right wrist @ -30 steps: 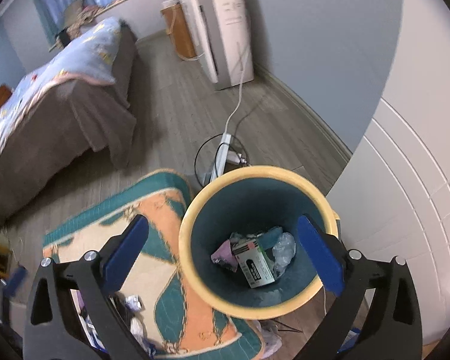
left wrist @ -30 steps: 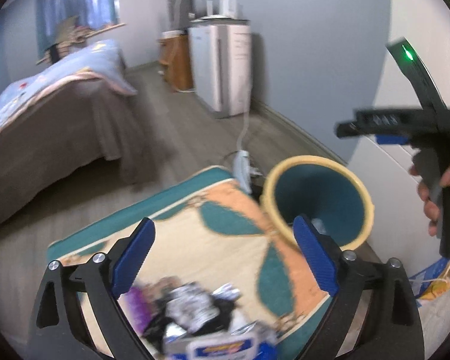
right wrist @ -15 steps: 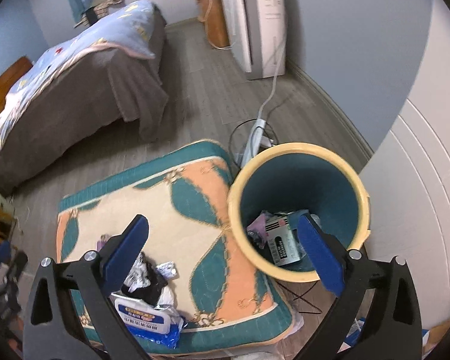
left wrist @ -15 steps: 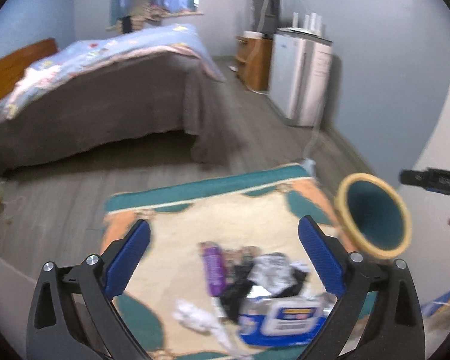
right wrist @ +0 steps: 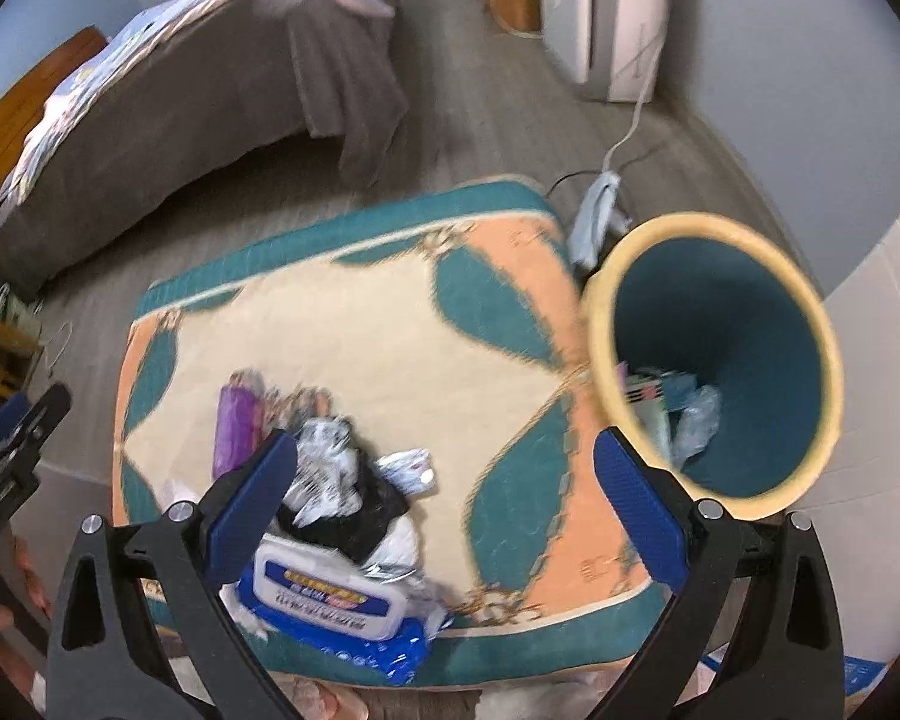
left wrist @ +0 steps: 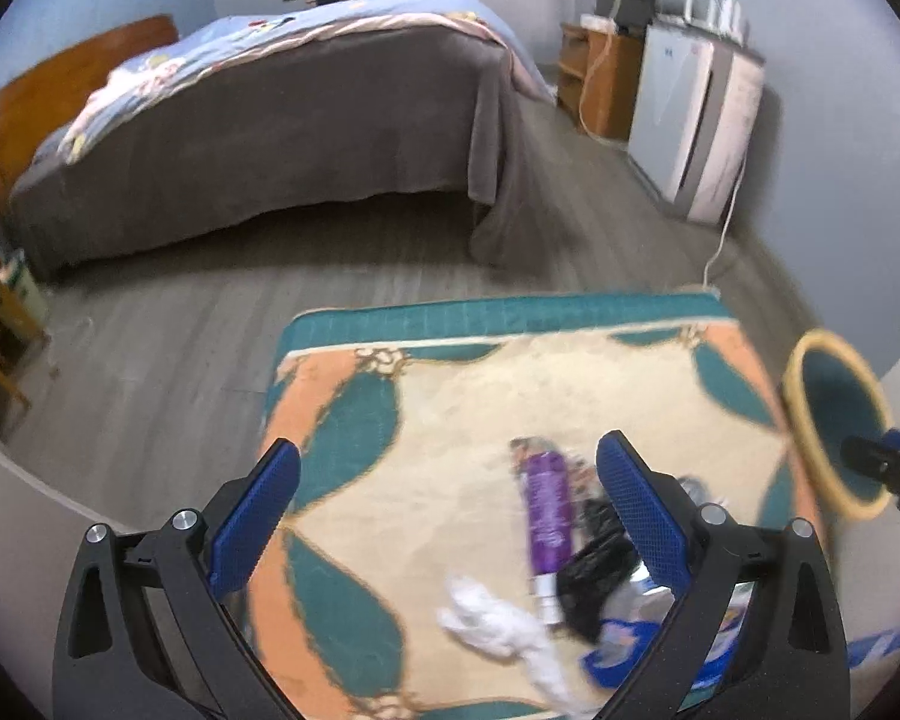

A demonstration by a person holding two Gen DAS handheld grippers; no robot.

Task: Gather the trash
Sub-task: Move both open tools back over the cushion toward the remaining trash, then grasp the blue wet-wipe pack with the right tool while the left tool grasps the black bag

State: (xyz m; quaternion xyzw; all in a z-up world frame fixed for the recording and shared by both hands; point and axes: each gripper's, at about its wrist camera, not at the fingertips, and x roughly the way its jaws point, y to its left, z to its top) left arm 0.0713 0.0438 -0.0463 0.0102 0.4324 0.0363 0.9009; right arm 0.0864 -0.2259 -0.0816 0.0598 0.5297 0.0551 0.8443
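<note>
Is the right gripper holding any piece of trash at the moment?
No, the right gripper is open and empty above the rug, with the trash pile below it.

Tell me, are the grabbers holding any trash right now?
No. The left gripper and the right gripper are both open with nothing between their fingers. The trash pile lies on the rug.

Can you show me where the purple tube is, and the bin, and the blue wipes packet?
purple tube (left wrist: 546, 504), left wrist view, middle of its purple body.
bin (right wrist: 750, 360), right wrist view, bare teal inside wall.
blue wipes packet (right wrist: 330, 600), right wrist view, white label on top.
</note>
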